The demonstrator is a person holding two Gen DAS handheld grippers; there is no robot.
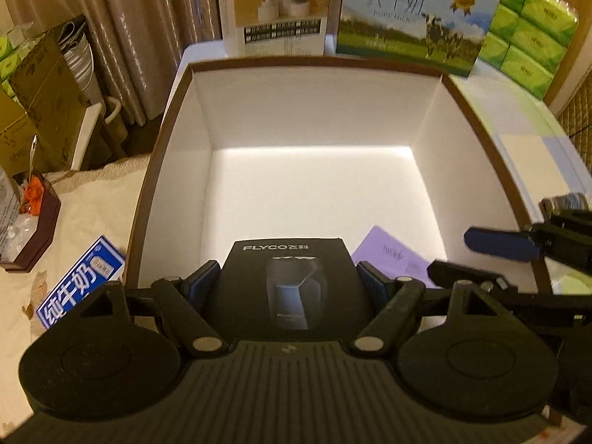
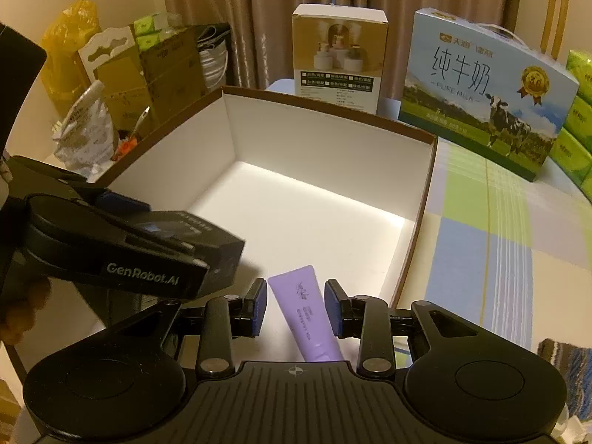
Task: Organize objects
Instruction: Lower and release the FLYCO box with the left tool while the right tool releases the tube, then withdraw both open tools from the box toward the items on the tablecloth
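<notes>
Left wrist view, lower centre: the left gripper [image 1: 288, 277] has its blue-padded fingers [image 1: 201, 277] pinching the 2 long sides of the black shaver box [image 1: 292, 277], which hangs over the near part of the big white carton [image 1: 314, 111]. Right wrist view, lower centre: the right gripper [image 2: 296, 307] has its fingers [image 2: 259, 305] spread a little to either side of the lilac tube [image 2: 303, 314], and a gap shows on both sides, so the pads do not press it. That tube lies on the carton floor near the front right corner, its flat end pointing toward the middle of the frame.

Risks, as I judge them: the 2 grippers sit close together, so lifting the right one carelessly could knock the shaver box or the left tool. If the shaver box is let go from where it hangs, it may land on the tube's tip or tip against the near wall. The right fingers could also drag the tube on the way out.

The shaver box is matte black and rectangular, with pale lettering along its top edge and a dark shaver pictured on the lid. The tube is soft-looking, pale purple, with small darker print.
</notes>
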